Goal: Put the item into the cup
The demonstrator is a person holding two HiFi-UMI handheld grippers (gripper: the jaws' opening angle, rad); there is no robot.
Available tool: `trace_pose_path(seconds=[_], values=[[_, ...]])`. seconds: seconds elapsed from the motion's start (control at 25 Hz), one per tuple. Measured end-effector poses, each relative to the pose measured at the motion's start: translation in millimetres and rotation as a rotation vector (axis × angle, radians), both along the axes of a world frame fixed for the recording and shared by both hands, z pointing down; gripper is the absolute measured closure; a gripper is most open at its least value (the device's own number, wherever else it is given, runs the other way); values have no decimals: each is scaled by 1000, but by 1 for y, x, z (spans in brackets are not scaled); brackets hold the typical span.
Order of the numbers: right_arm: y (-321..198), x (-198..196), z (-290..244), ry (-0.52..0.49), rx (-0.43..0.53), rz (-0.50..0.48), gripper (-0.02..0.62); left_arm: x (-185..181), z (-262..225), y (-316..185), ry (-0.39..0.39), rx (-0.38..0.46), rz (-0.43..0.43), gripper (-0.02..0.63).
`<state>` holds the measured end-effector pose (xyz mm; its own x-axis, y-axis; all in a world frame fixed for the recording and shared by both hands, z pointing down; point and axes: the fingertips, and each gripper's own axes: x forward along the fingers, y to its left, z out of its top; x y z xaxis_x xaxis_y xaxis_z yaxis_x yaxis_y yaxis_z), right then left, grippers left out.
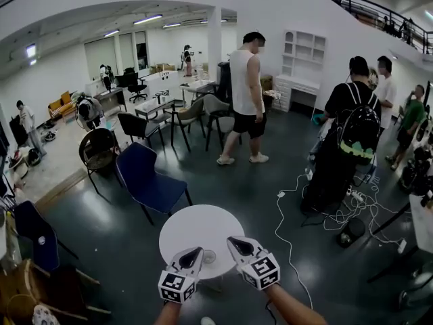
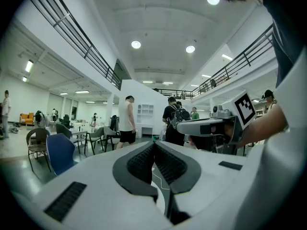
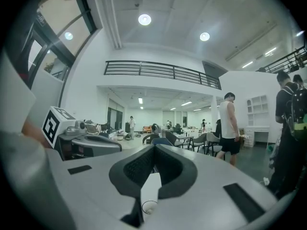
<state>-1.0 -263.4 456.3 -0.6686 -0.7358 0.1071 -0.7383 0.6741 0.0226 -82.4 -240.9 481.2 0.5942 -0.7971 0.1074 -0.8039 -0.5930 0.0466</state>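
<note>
1. The left gripper (image 1: 197, 252) is held above the near edge of the round white table (image 1: 189, 223). Its jaws are closed tip to tip, and nothing is between them.
2. The right gripper (image 1: 233, 241) is held just beside it. Its jaws are also closed and empty.
3. The cup (image 1: 209, 256) is seen upright on the table, between the two grippers.
4. The item cannot be made out in any view.

We are in a large open office hall: a railed upper gallery (image 1: 369, 9), scattered chairs (image 1: 145, 175), desks (image 1: 196, 85), white shelves (image 1: 303, 53), and cables (image 1: 336, 215) across the dark floor (image 1: 237, 188).
</note>
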Motion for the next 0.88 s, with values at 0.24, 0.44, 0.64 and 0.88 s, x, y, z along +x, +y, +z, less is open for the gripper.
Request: trace_pose_path(seconds=[0.24,0.44,0.64,0.88], values=[[37,18,-16,-3,21,-16,580,17,-17,37,4,22,-21,591],[66,40,-23,-19,35,-23,580,38,-21,68,-1,26,-30,591],[97,62,-23,-23,37,-25,579,59,-22,99,0,27,-37,591],[127,75,-20,-31,38,-19,580,60,-23,131,2,31,-58,591]])
